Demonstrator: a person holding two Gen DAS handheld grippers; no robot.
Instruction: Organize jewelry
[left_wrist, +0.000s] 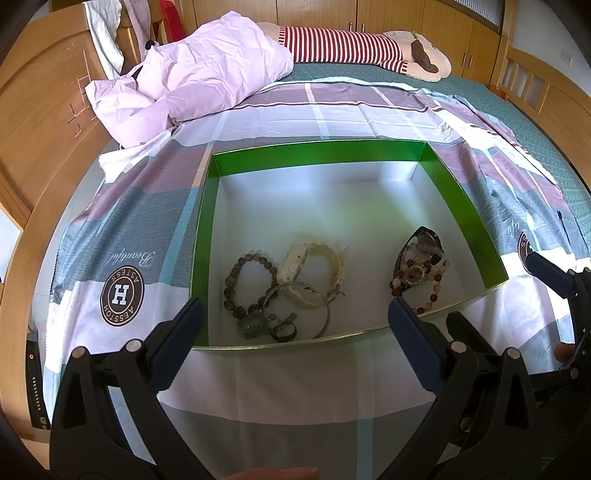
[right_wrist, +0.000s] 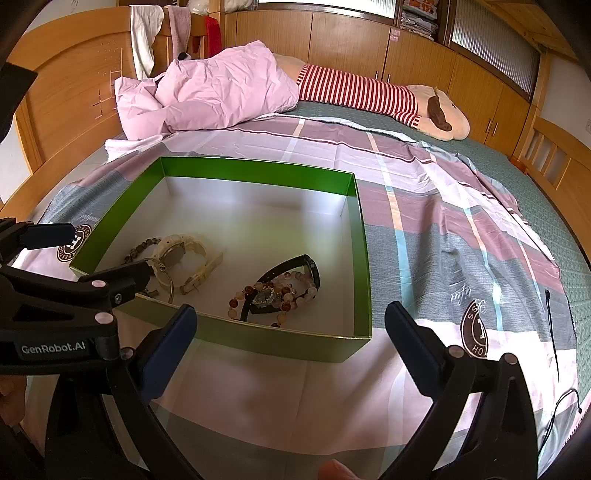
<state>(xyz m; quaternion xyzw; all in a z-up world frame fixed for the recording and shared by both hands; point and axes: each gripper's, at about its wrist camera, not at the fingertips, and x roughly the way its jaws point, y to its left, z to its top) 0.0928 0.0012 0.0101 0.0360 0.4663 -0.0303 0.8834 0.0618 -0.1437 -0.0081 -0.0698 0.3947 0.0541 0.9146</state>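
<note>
So here's my setup: the green box sits on the plaid bedsheet on the bed, and all the jewelry is inside it, bunched toward the near wall.

My left tongs are spread wide and holding nothing, hovering just short of the box's near edge. Right past them, in the near-left part of the box, lie a dark bead bracelet, a cream watch, a thin metal bangle and a little tangle of dark metal bits that I can't make out. The bangle overlaps the cream watch.

My right tongs are spread wide too, empty, lined up on the box's near-right corner. Just beyond their left finger, inside the near wall, a black watch lies with an amber bead bracelet draped over it. That pile sits apart from the cream watch group, with bare white floor between them.

The two tongs are side by side, left one poking into the right camera's view. Farther back on the bed are a pink pillow and a striped plush toy.
</note>
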